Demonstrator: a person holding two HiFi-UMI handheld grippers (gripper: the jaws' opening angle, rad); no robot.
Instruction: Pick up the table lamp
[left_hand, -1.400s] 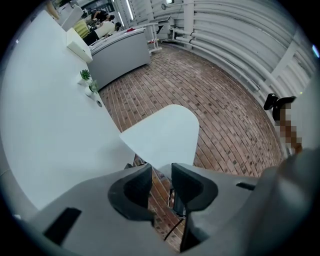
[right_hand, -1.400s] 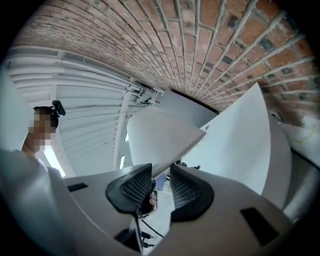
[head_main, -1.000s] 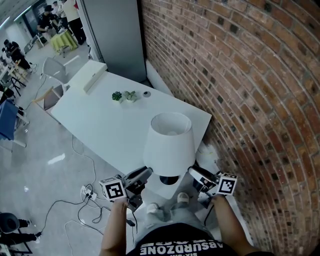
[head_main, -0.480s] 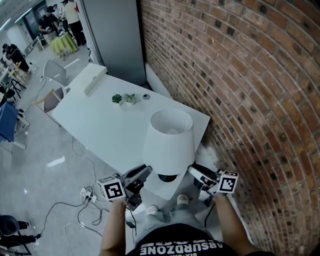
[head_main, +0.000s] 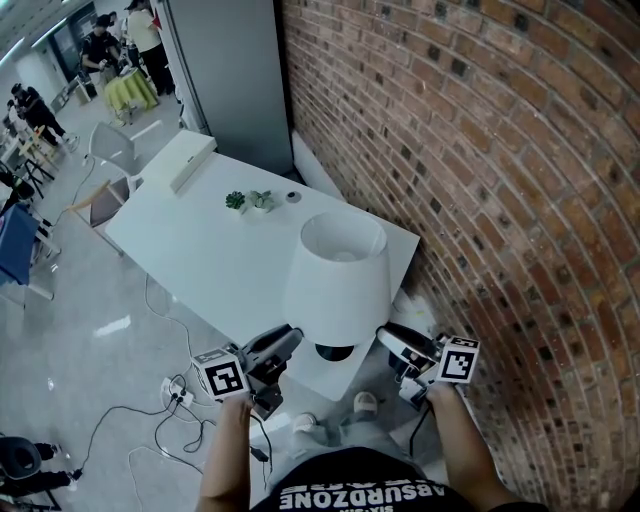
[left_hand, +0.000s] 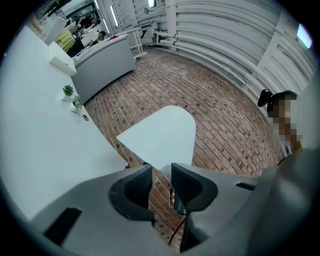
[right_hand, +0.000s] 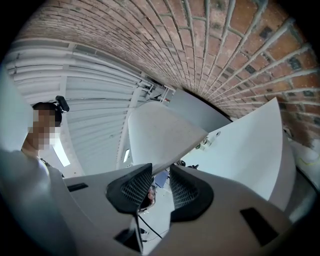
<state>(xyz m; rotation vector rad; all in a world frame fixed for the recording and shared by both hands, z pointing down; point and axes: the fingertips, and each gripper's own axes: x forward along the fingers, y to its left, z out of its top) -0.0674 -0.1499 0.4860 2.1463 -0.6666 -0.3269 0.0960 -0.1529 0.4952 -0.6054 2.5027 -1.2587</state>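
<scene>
**Table lamp raised, held at shade rim**

Compared with one second ago, the table lamp sits higher in the head view, and both grippers have risen with it. The white table below has not. The lamp hangs upright over the table's near corner, beside the brick wall. Its long axis is vertical, with the shade opening upward and the dark base pointing down. The left gripper and right gripper flank the shade, each with jaws partly closed, pinching the shade's lower rim.
</scene>
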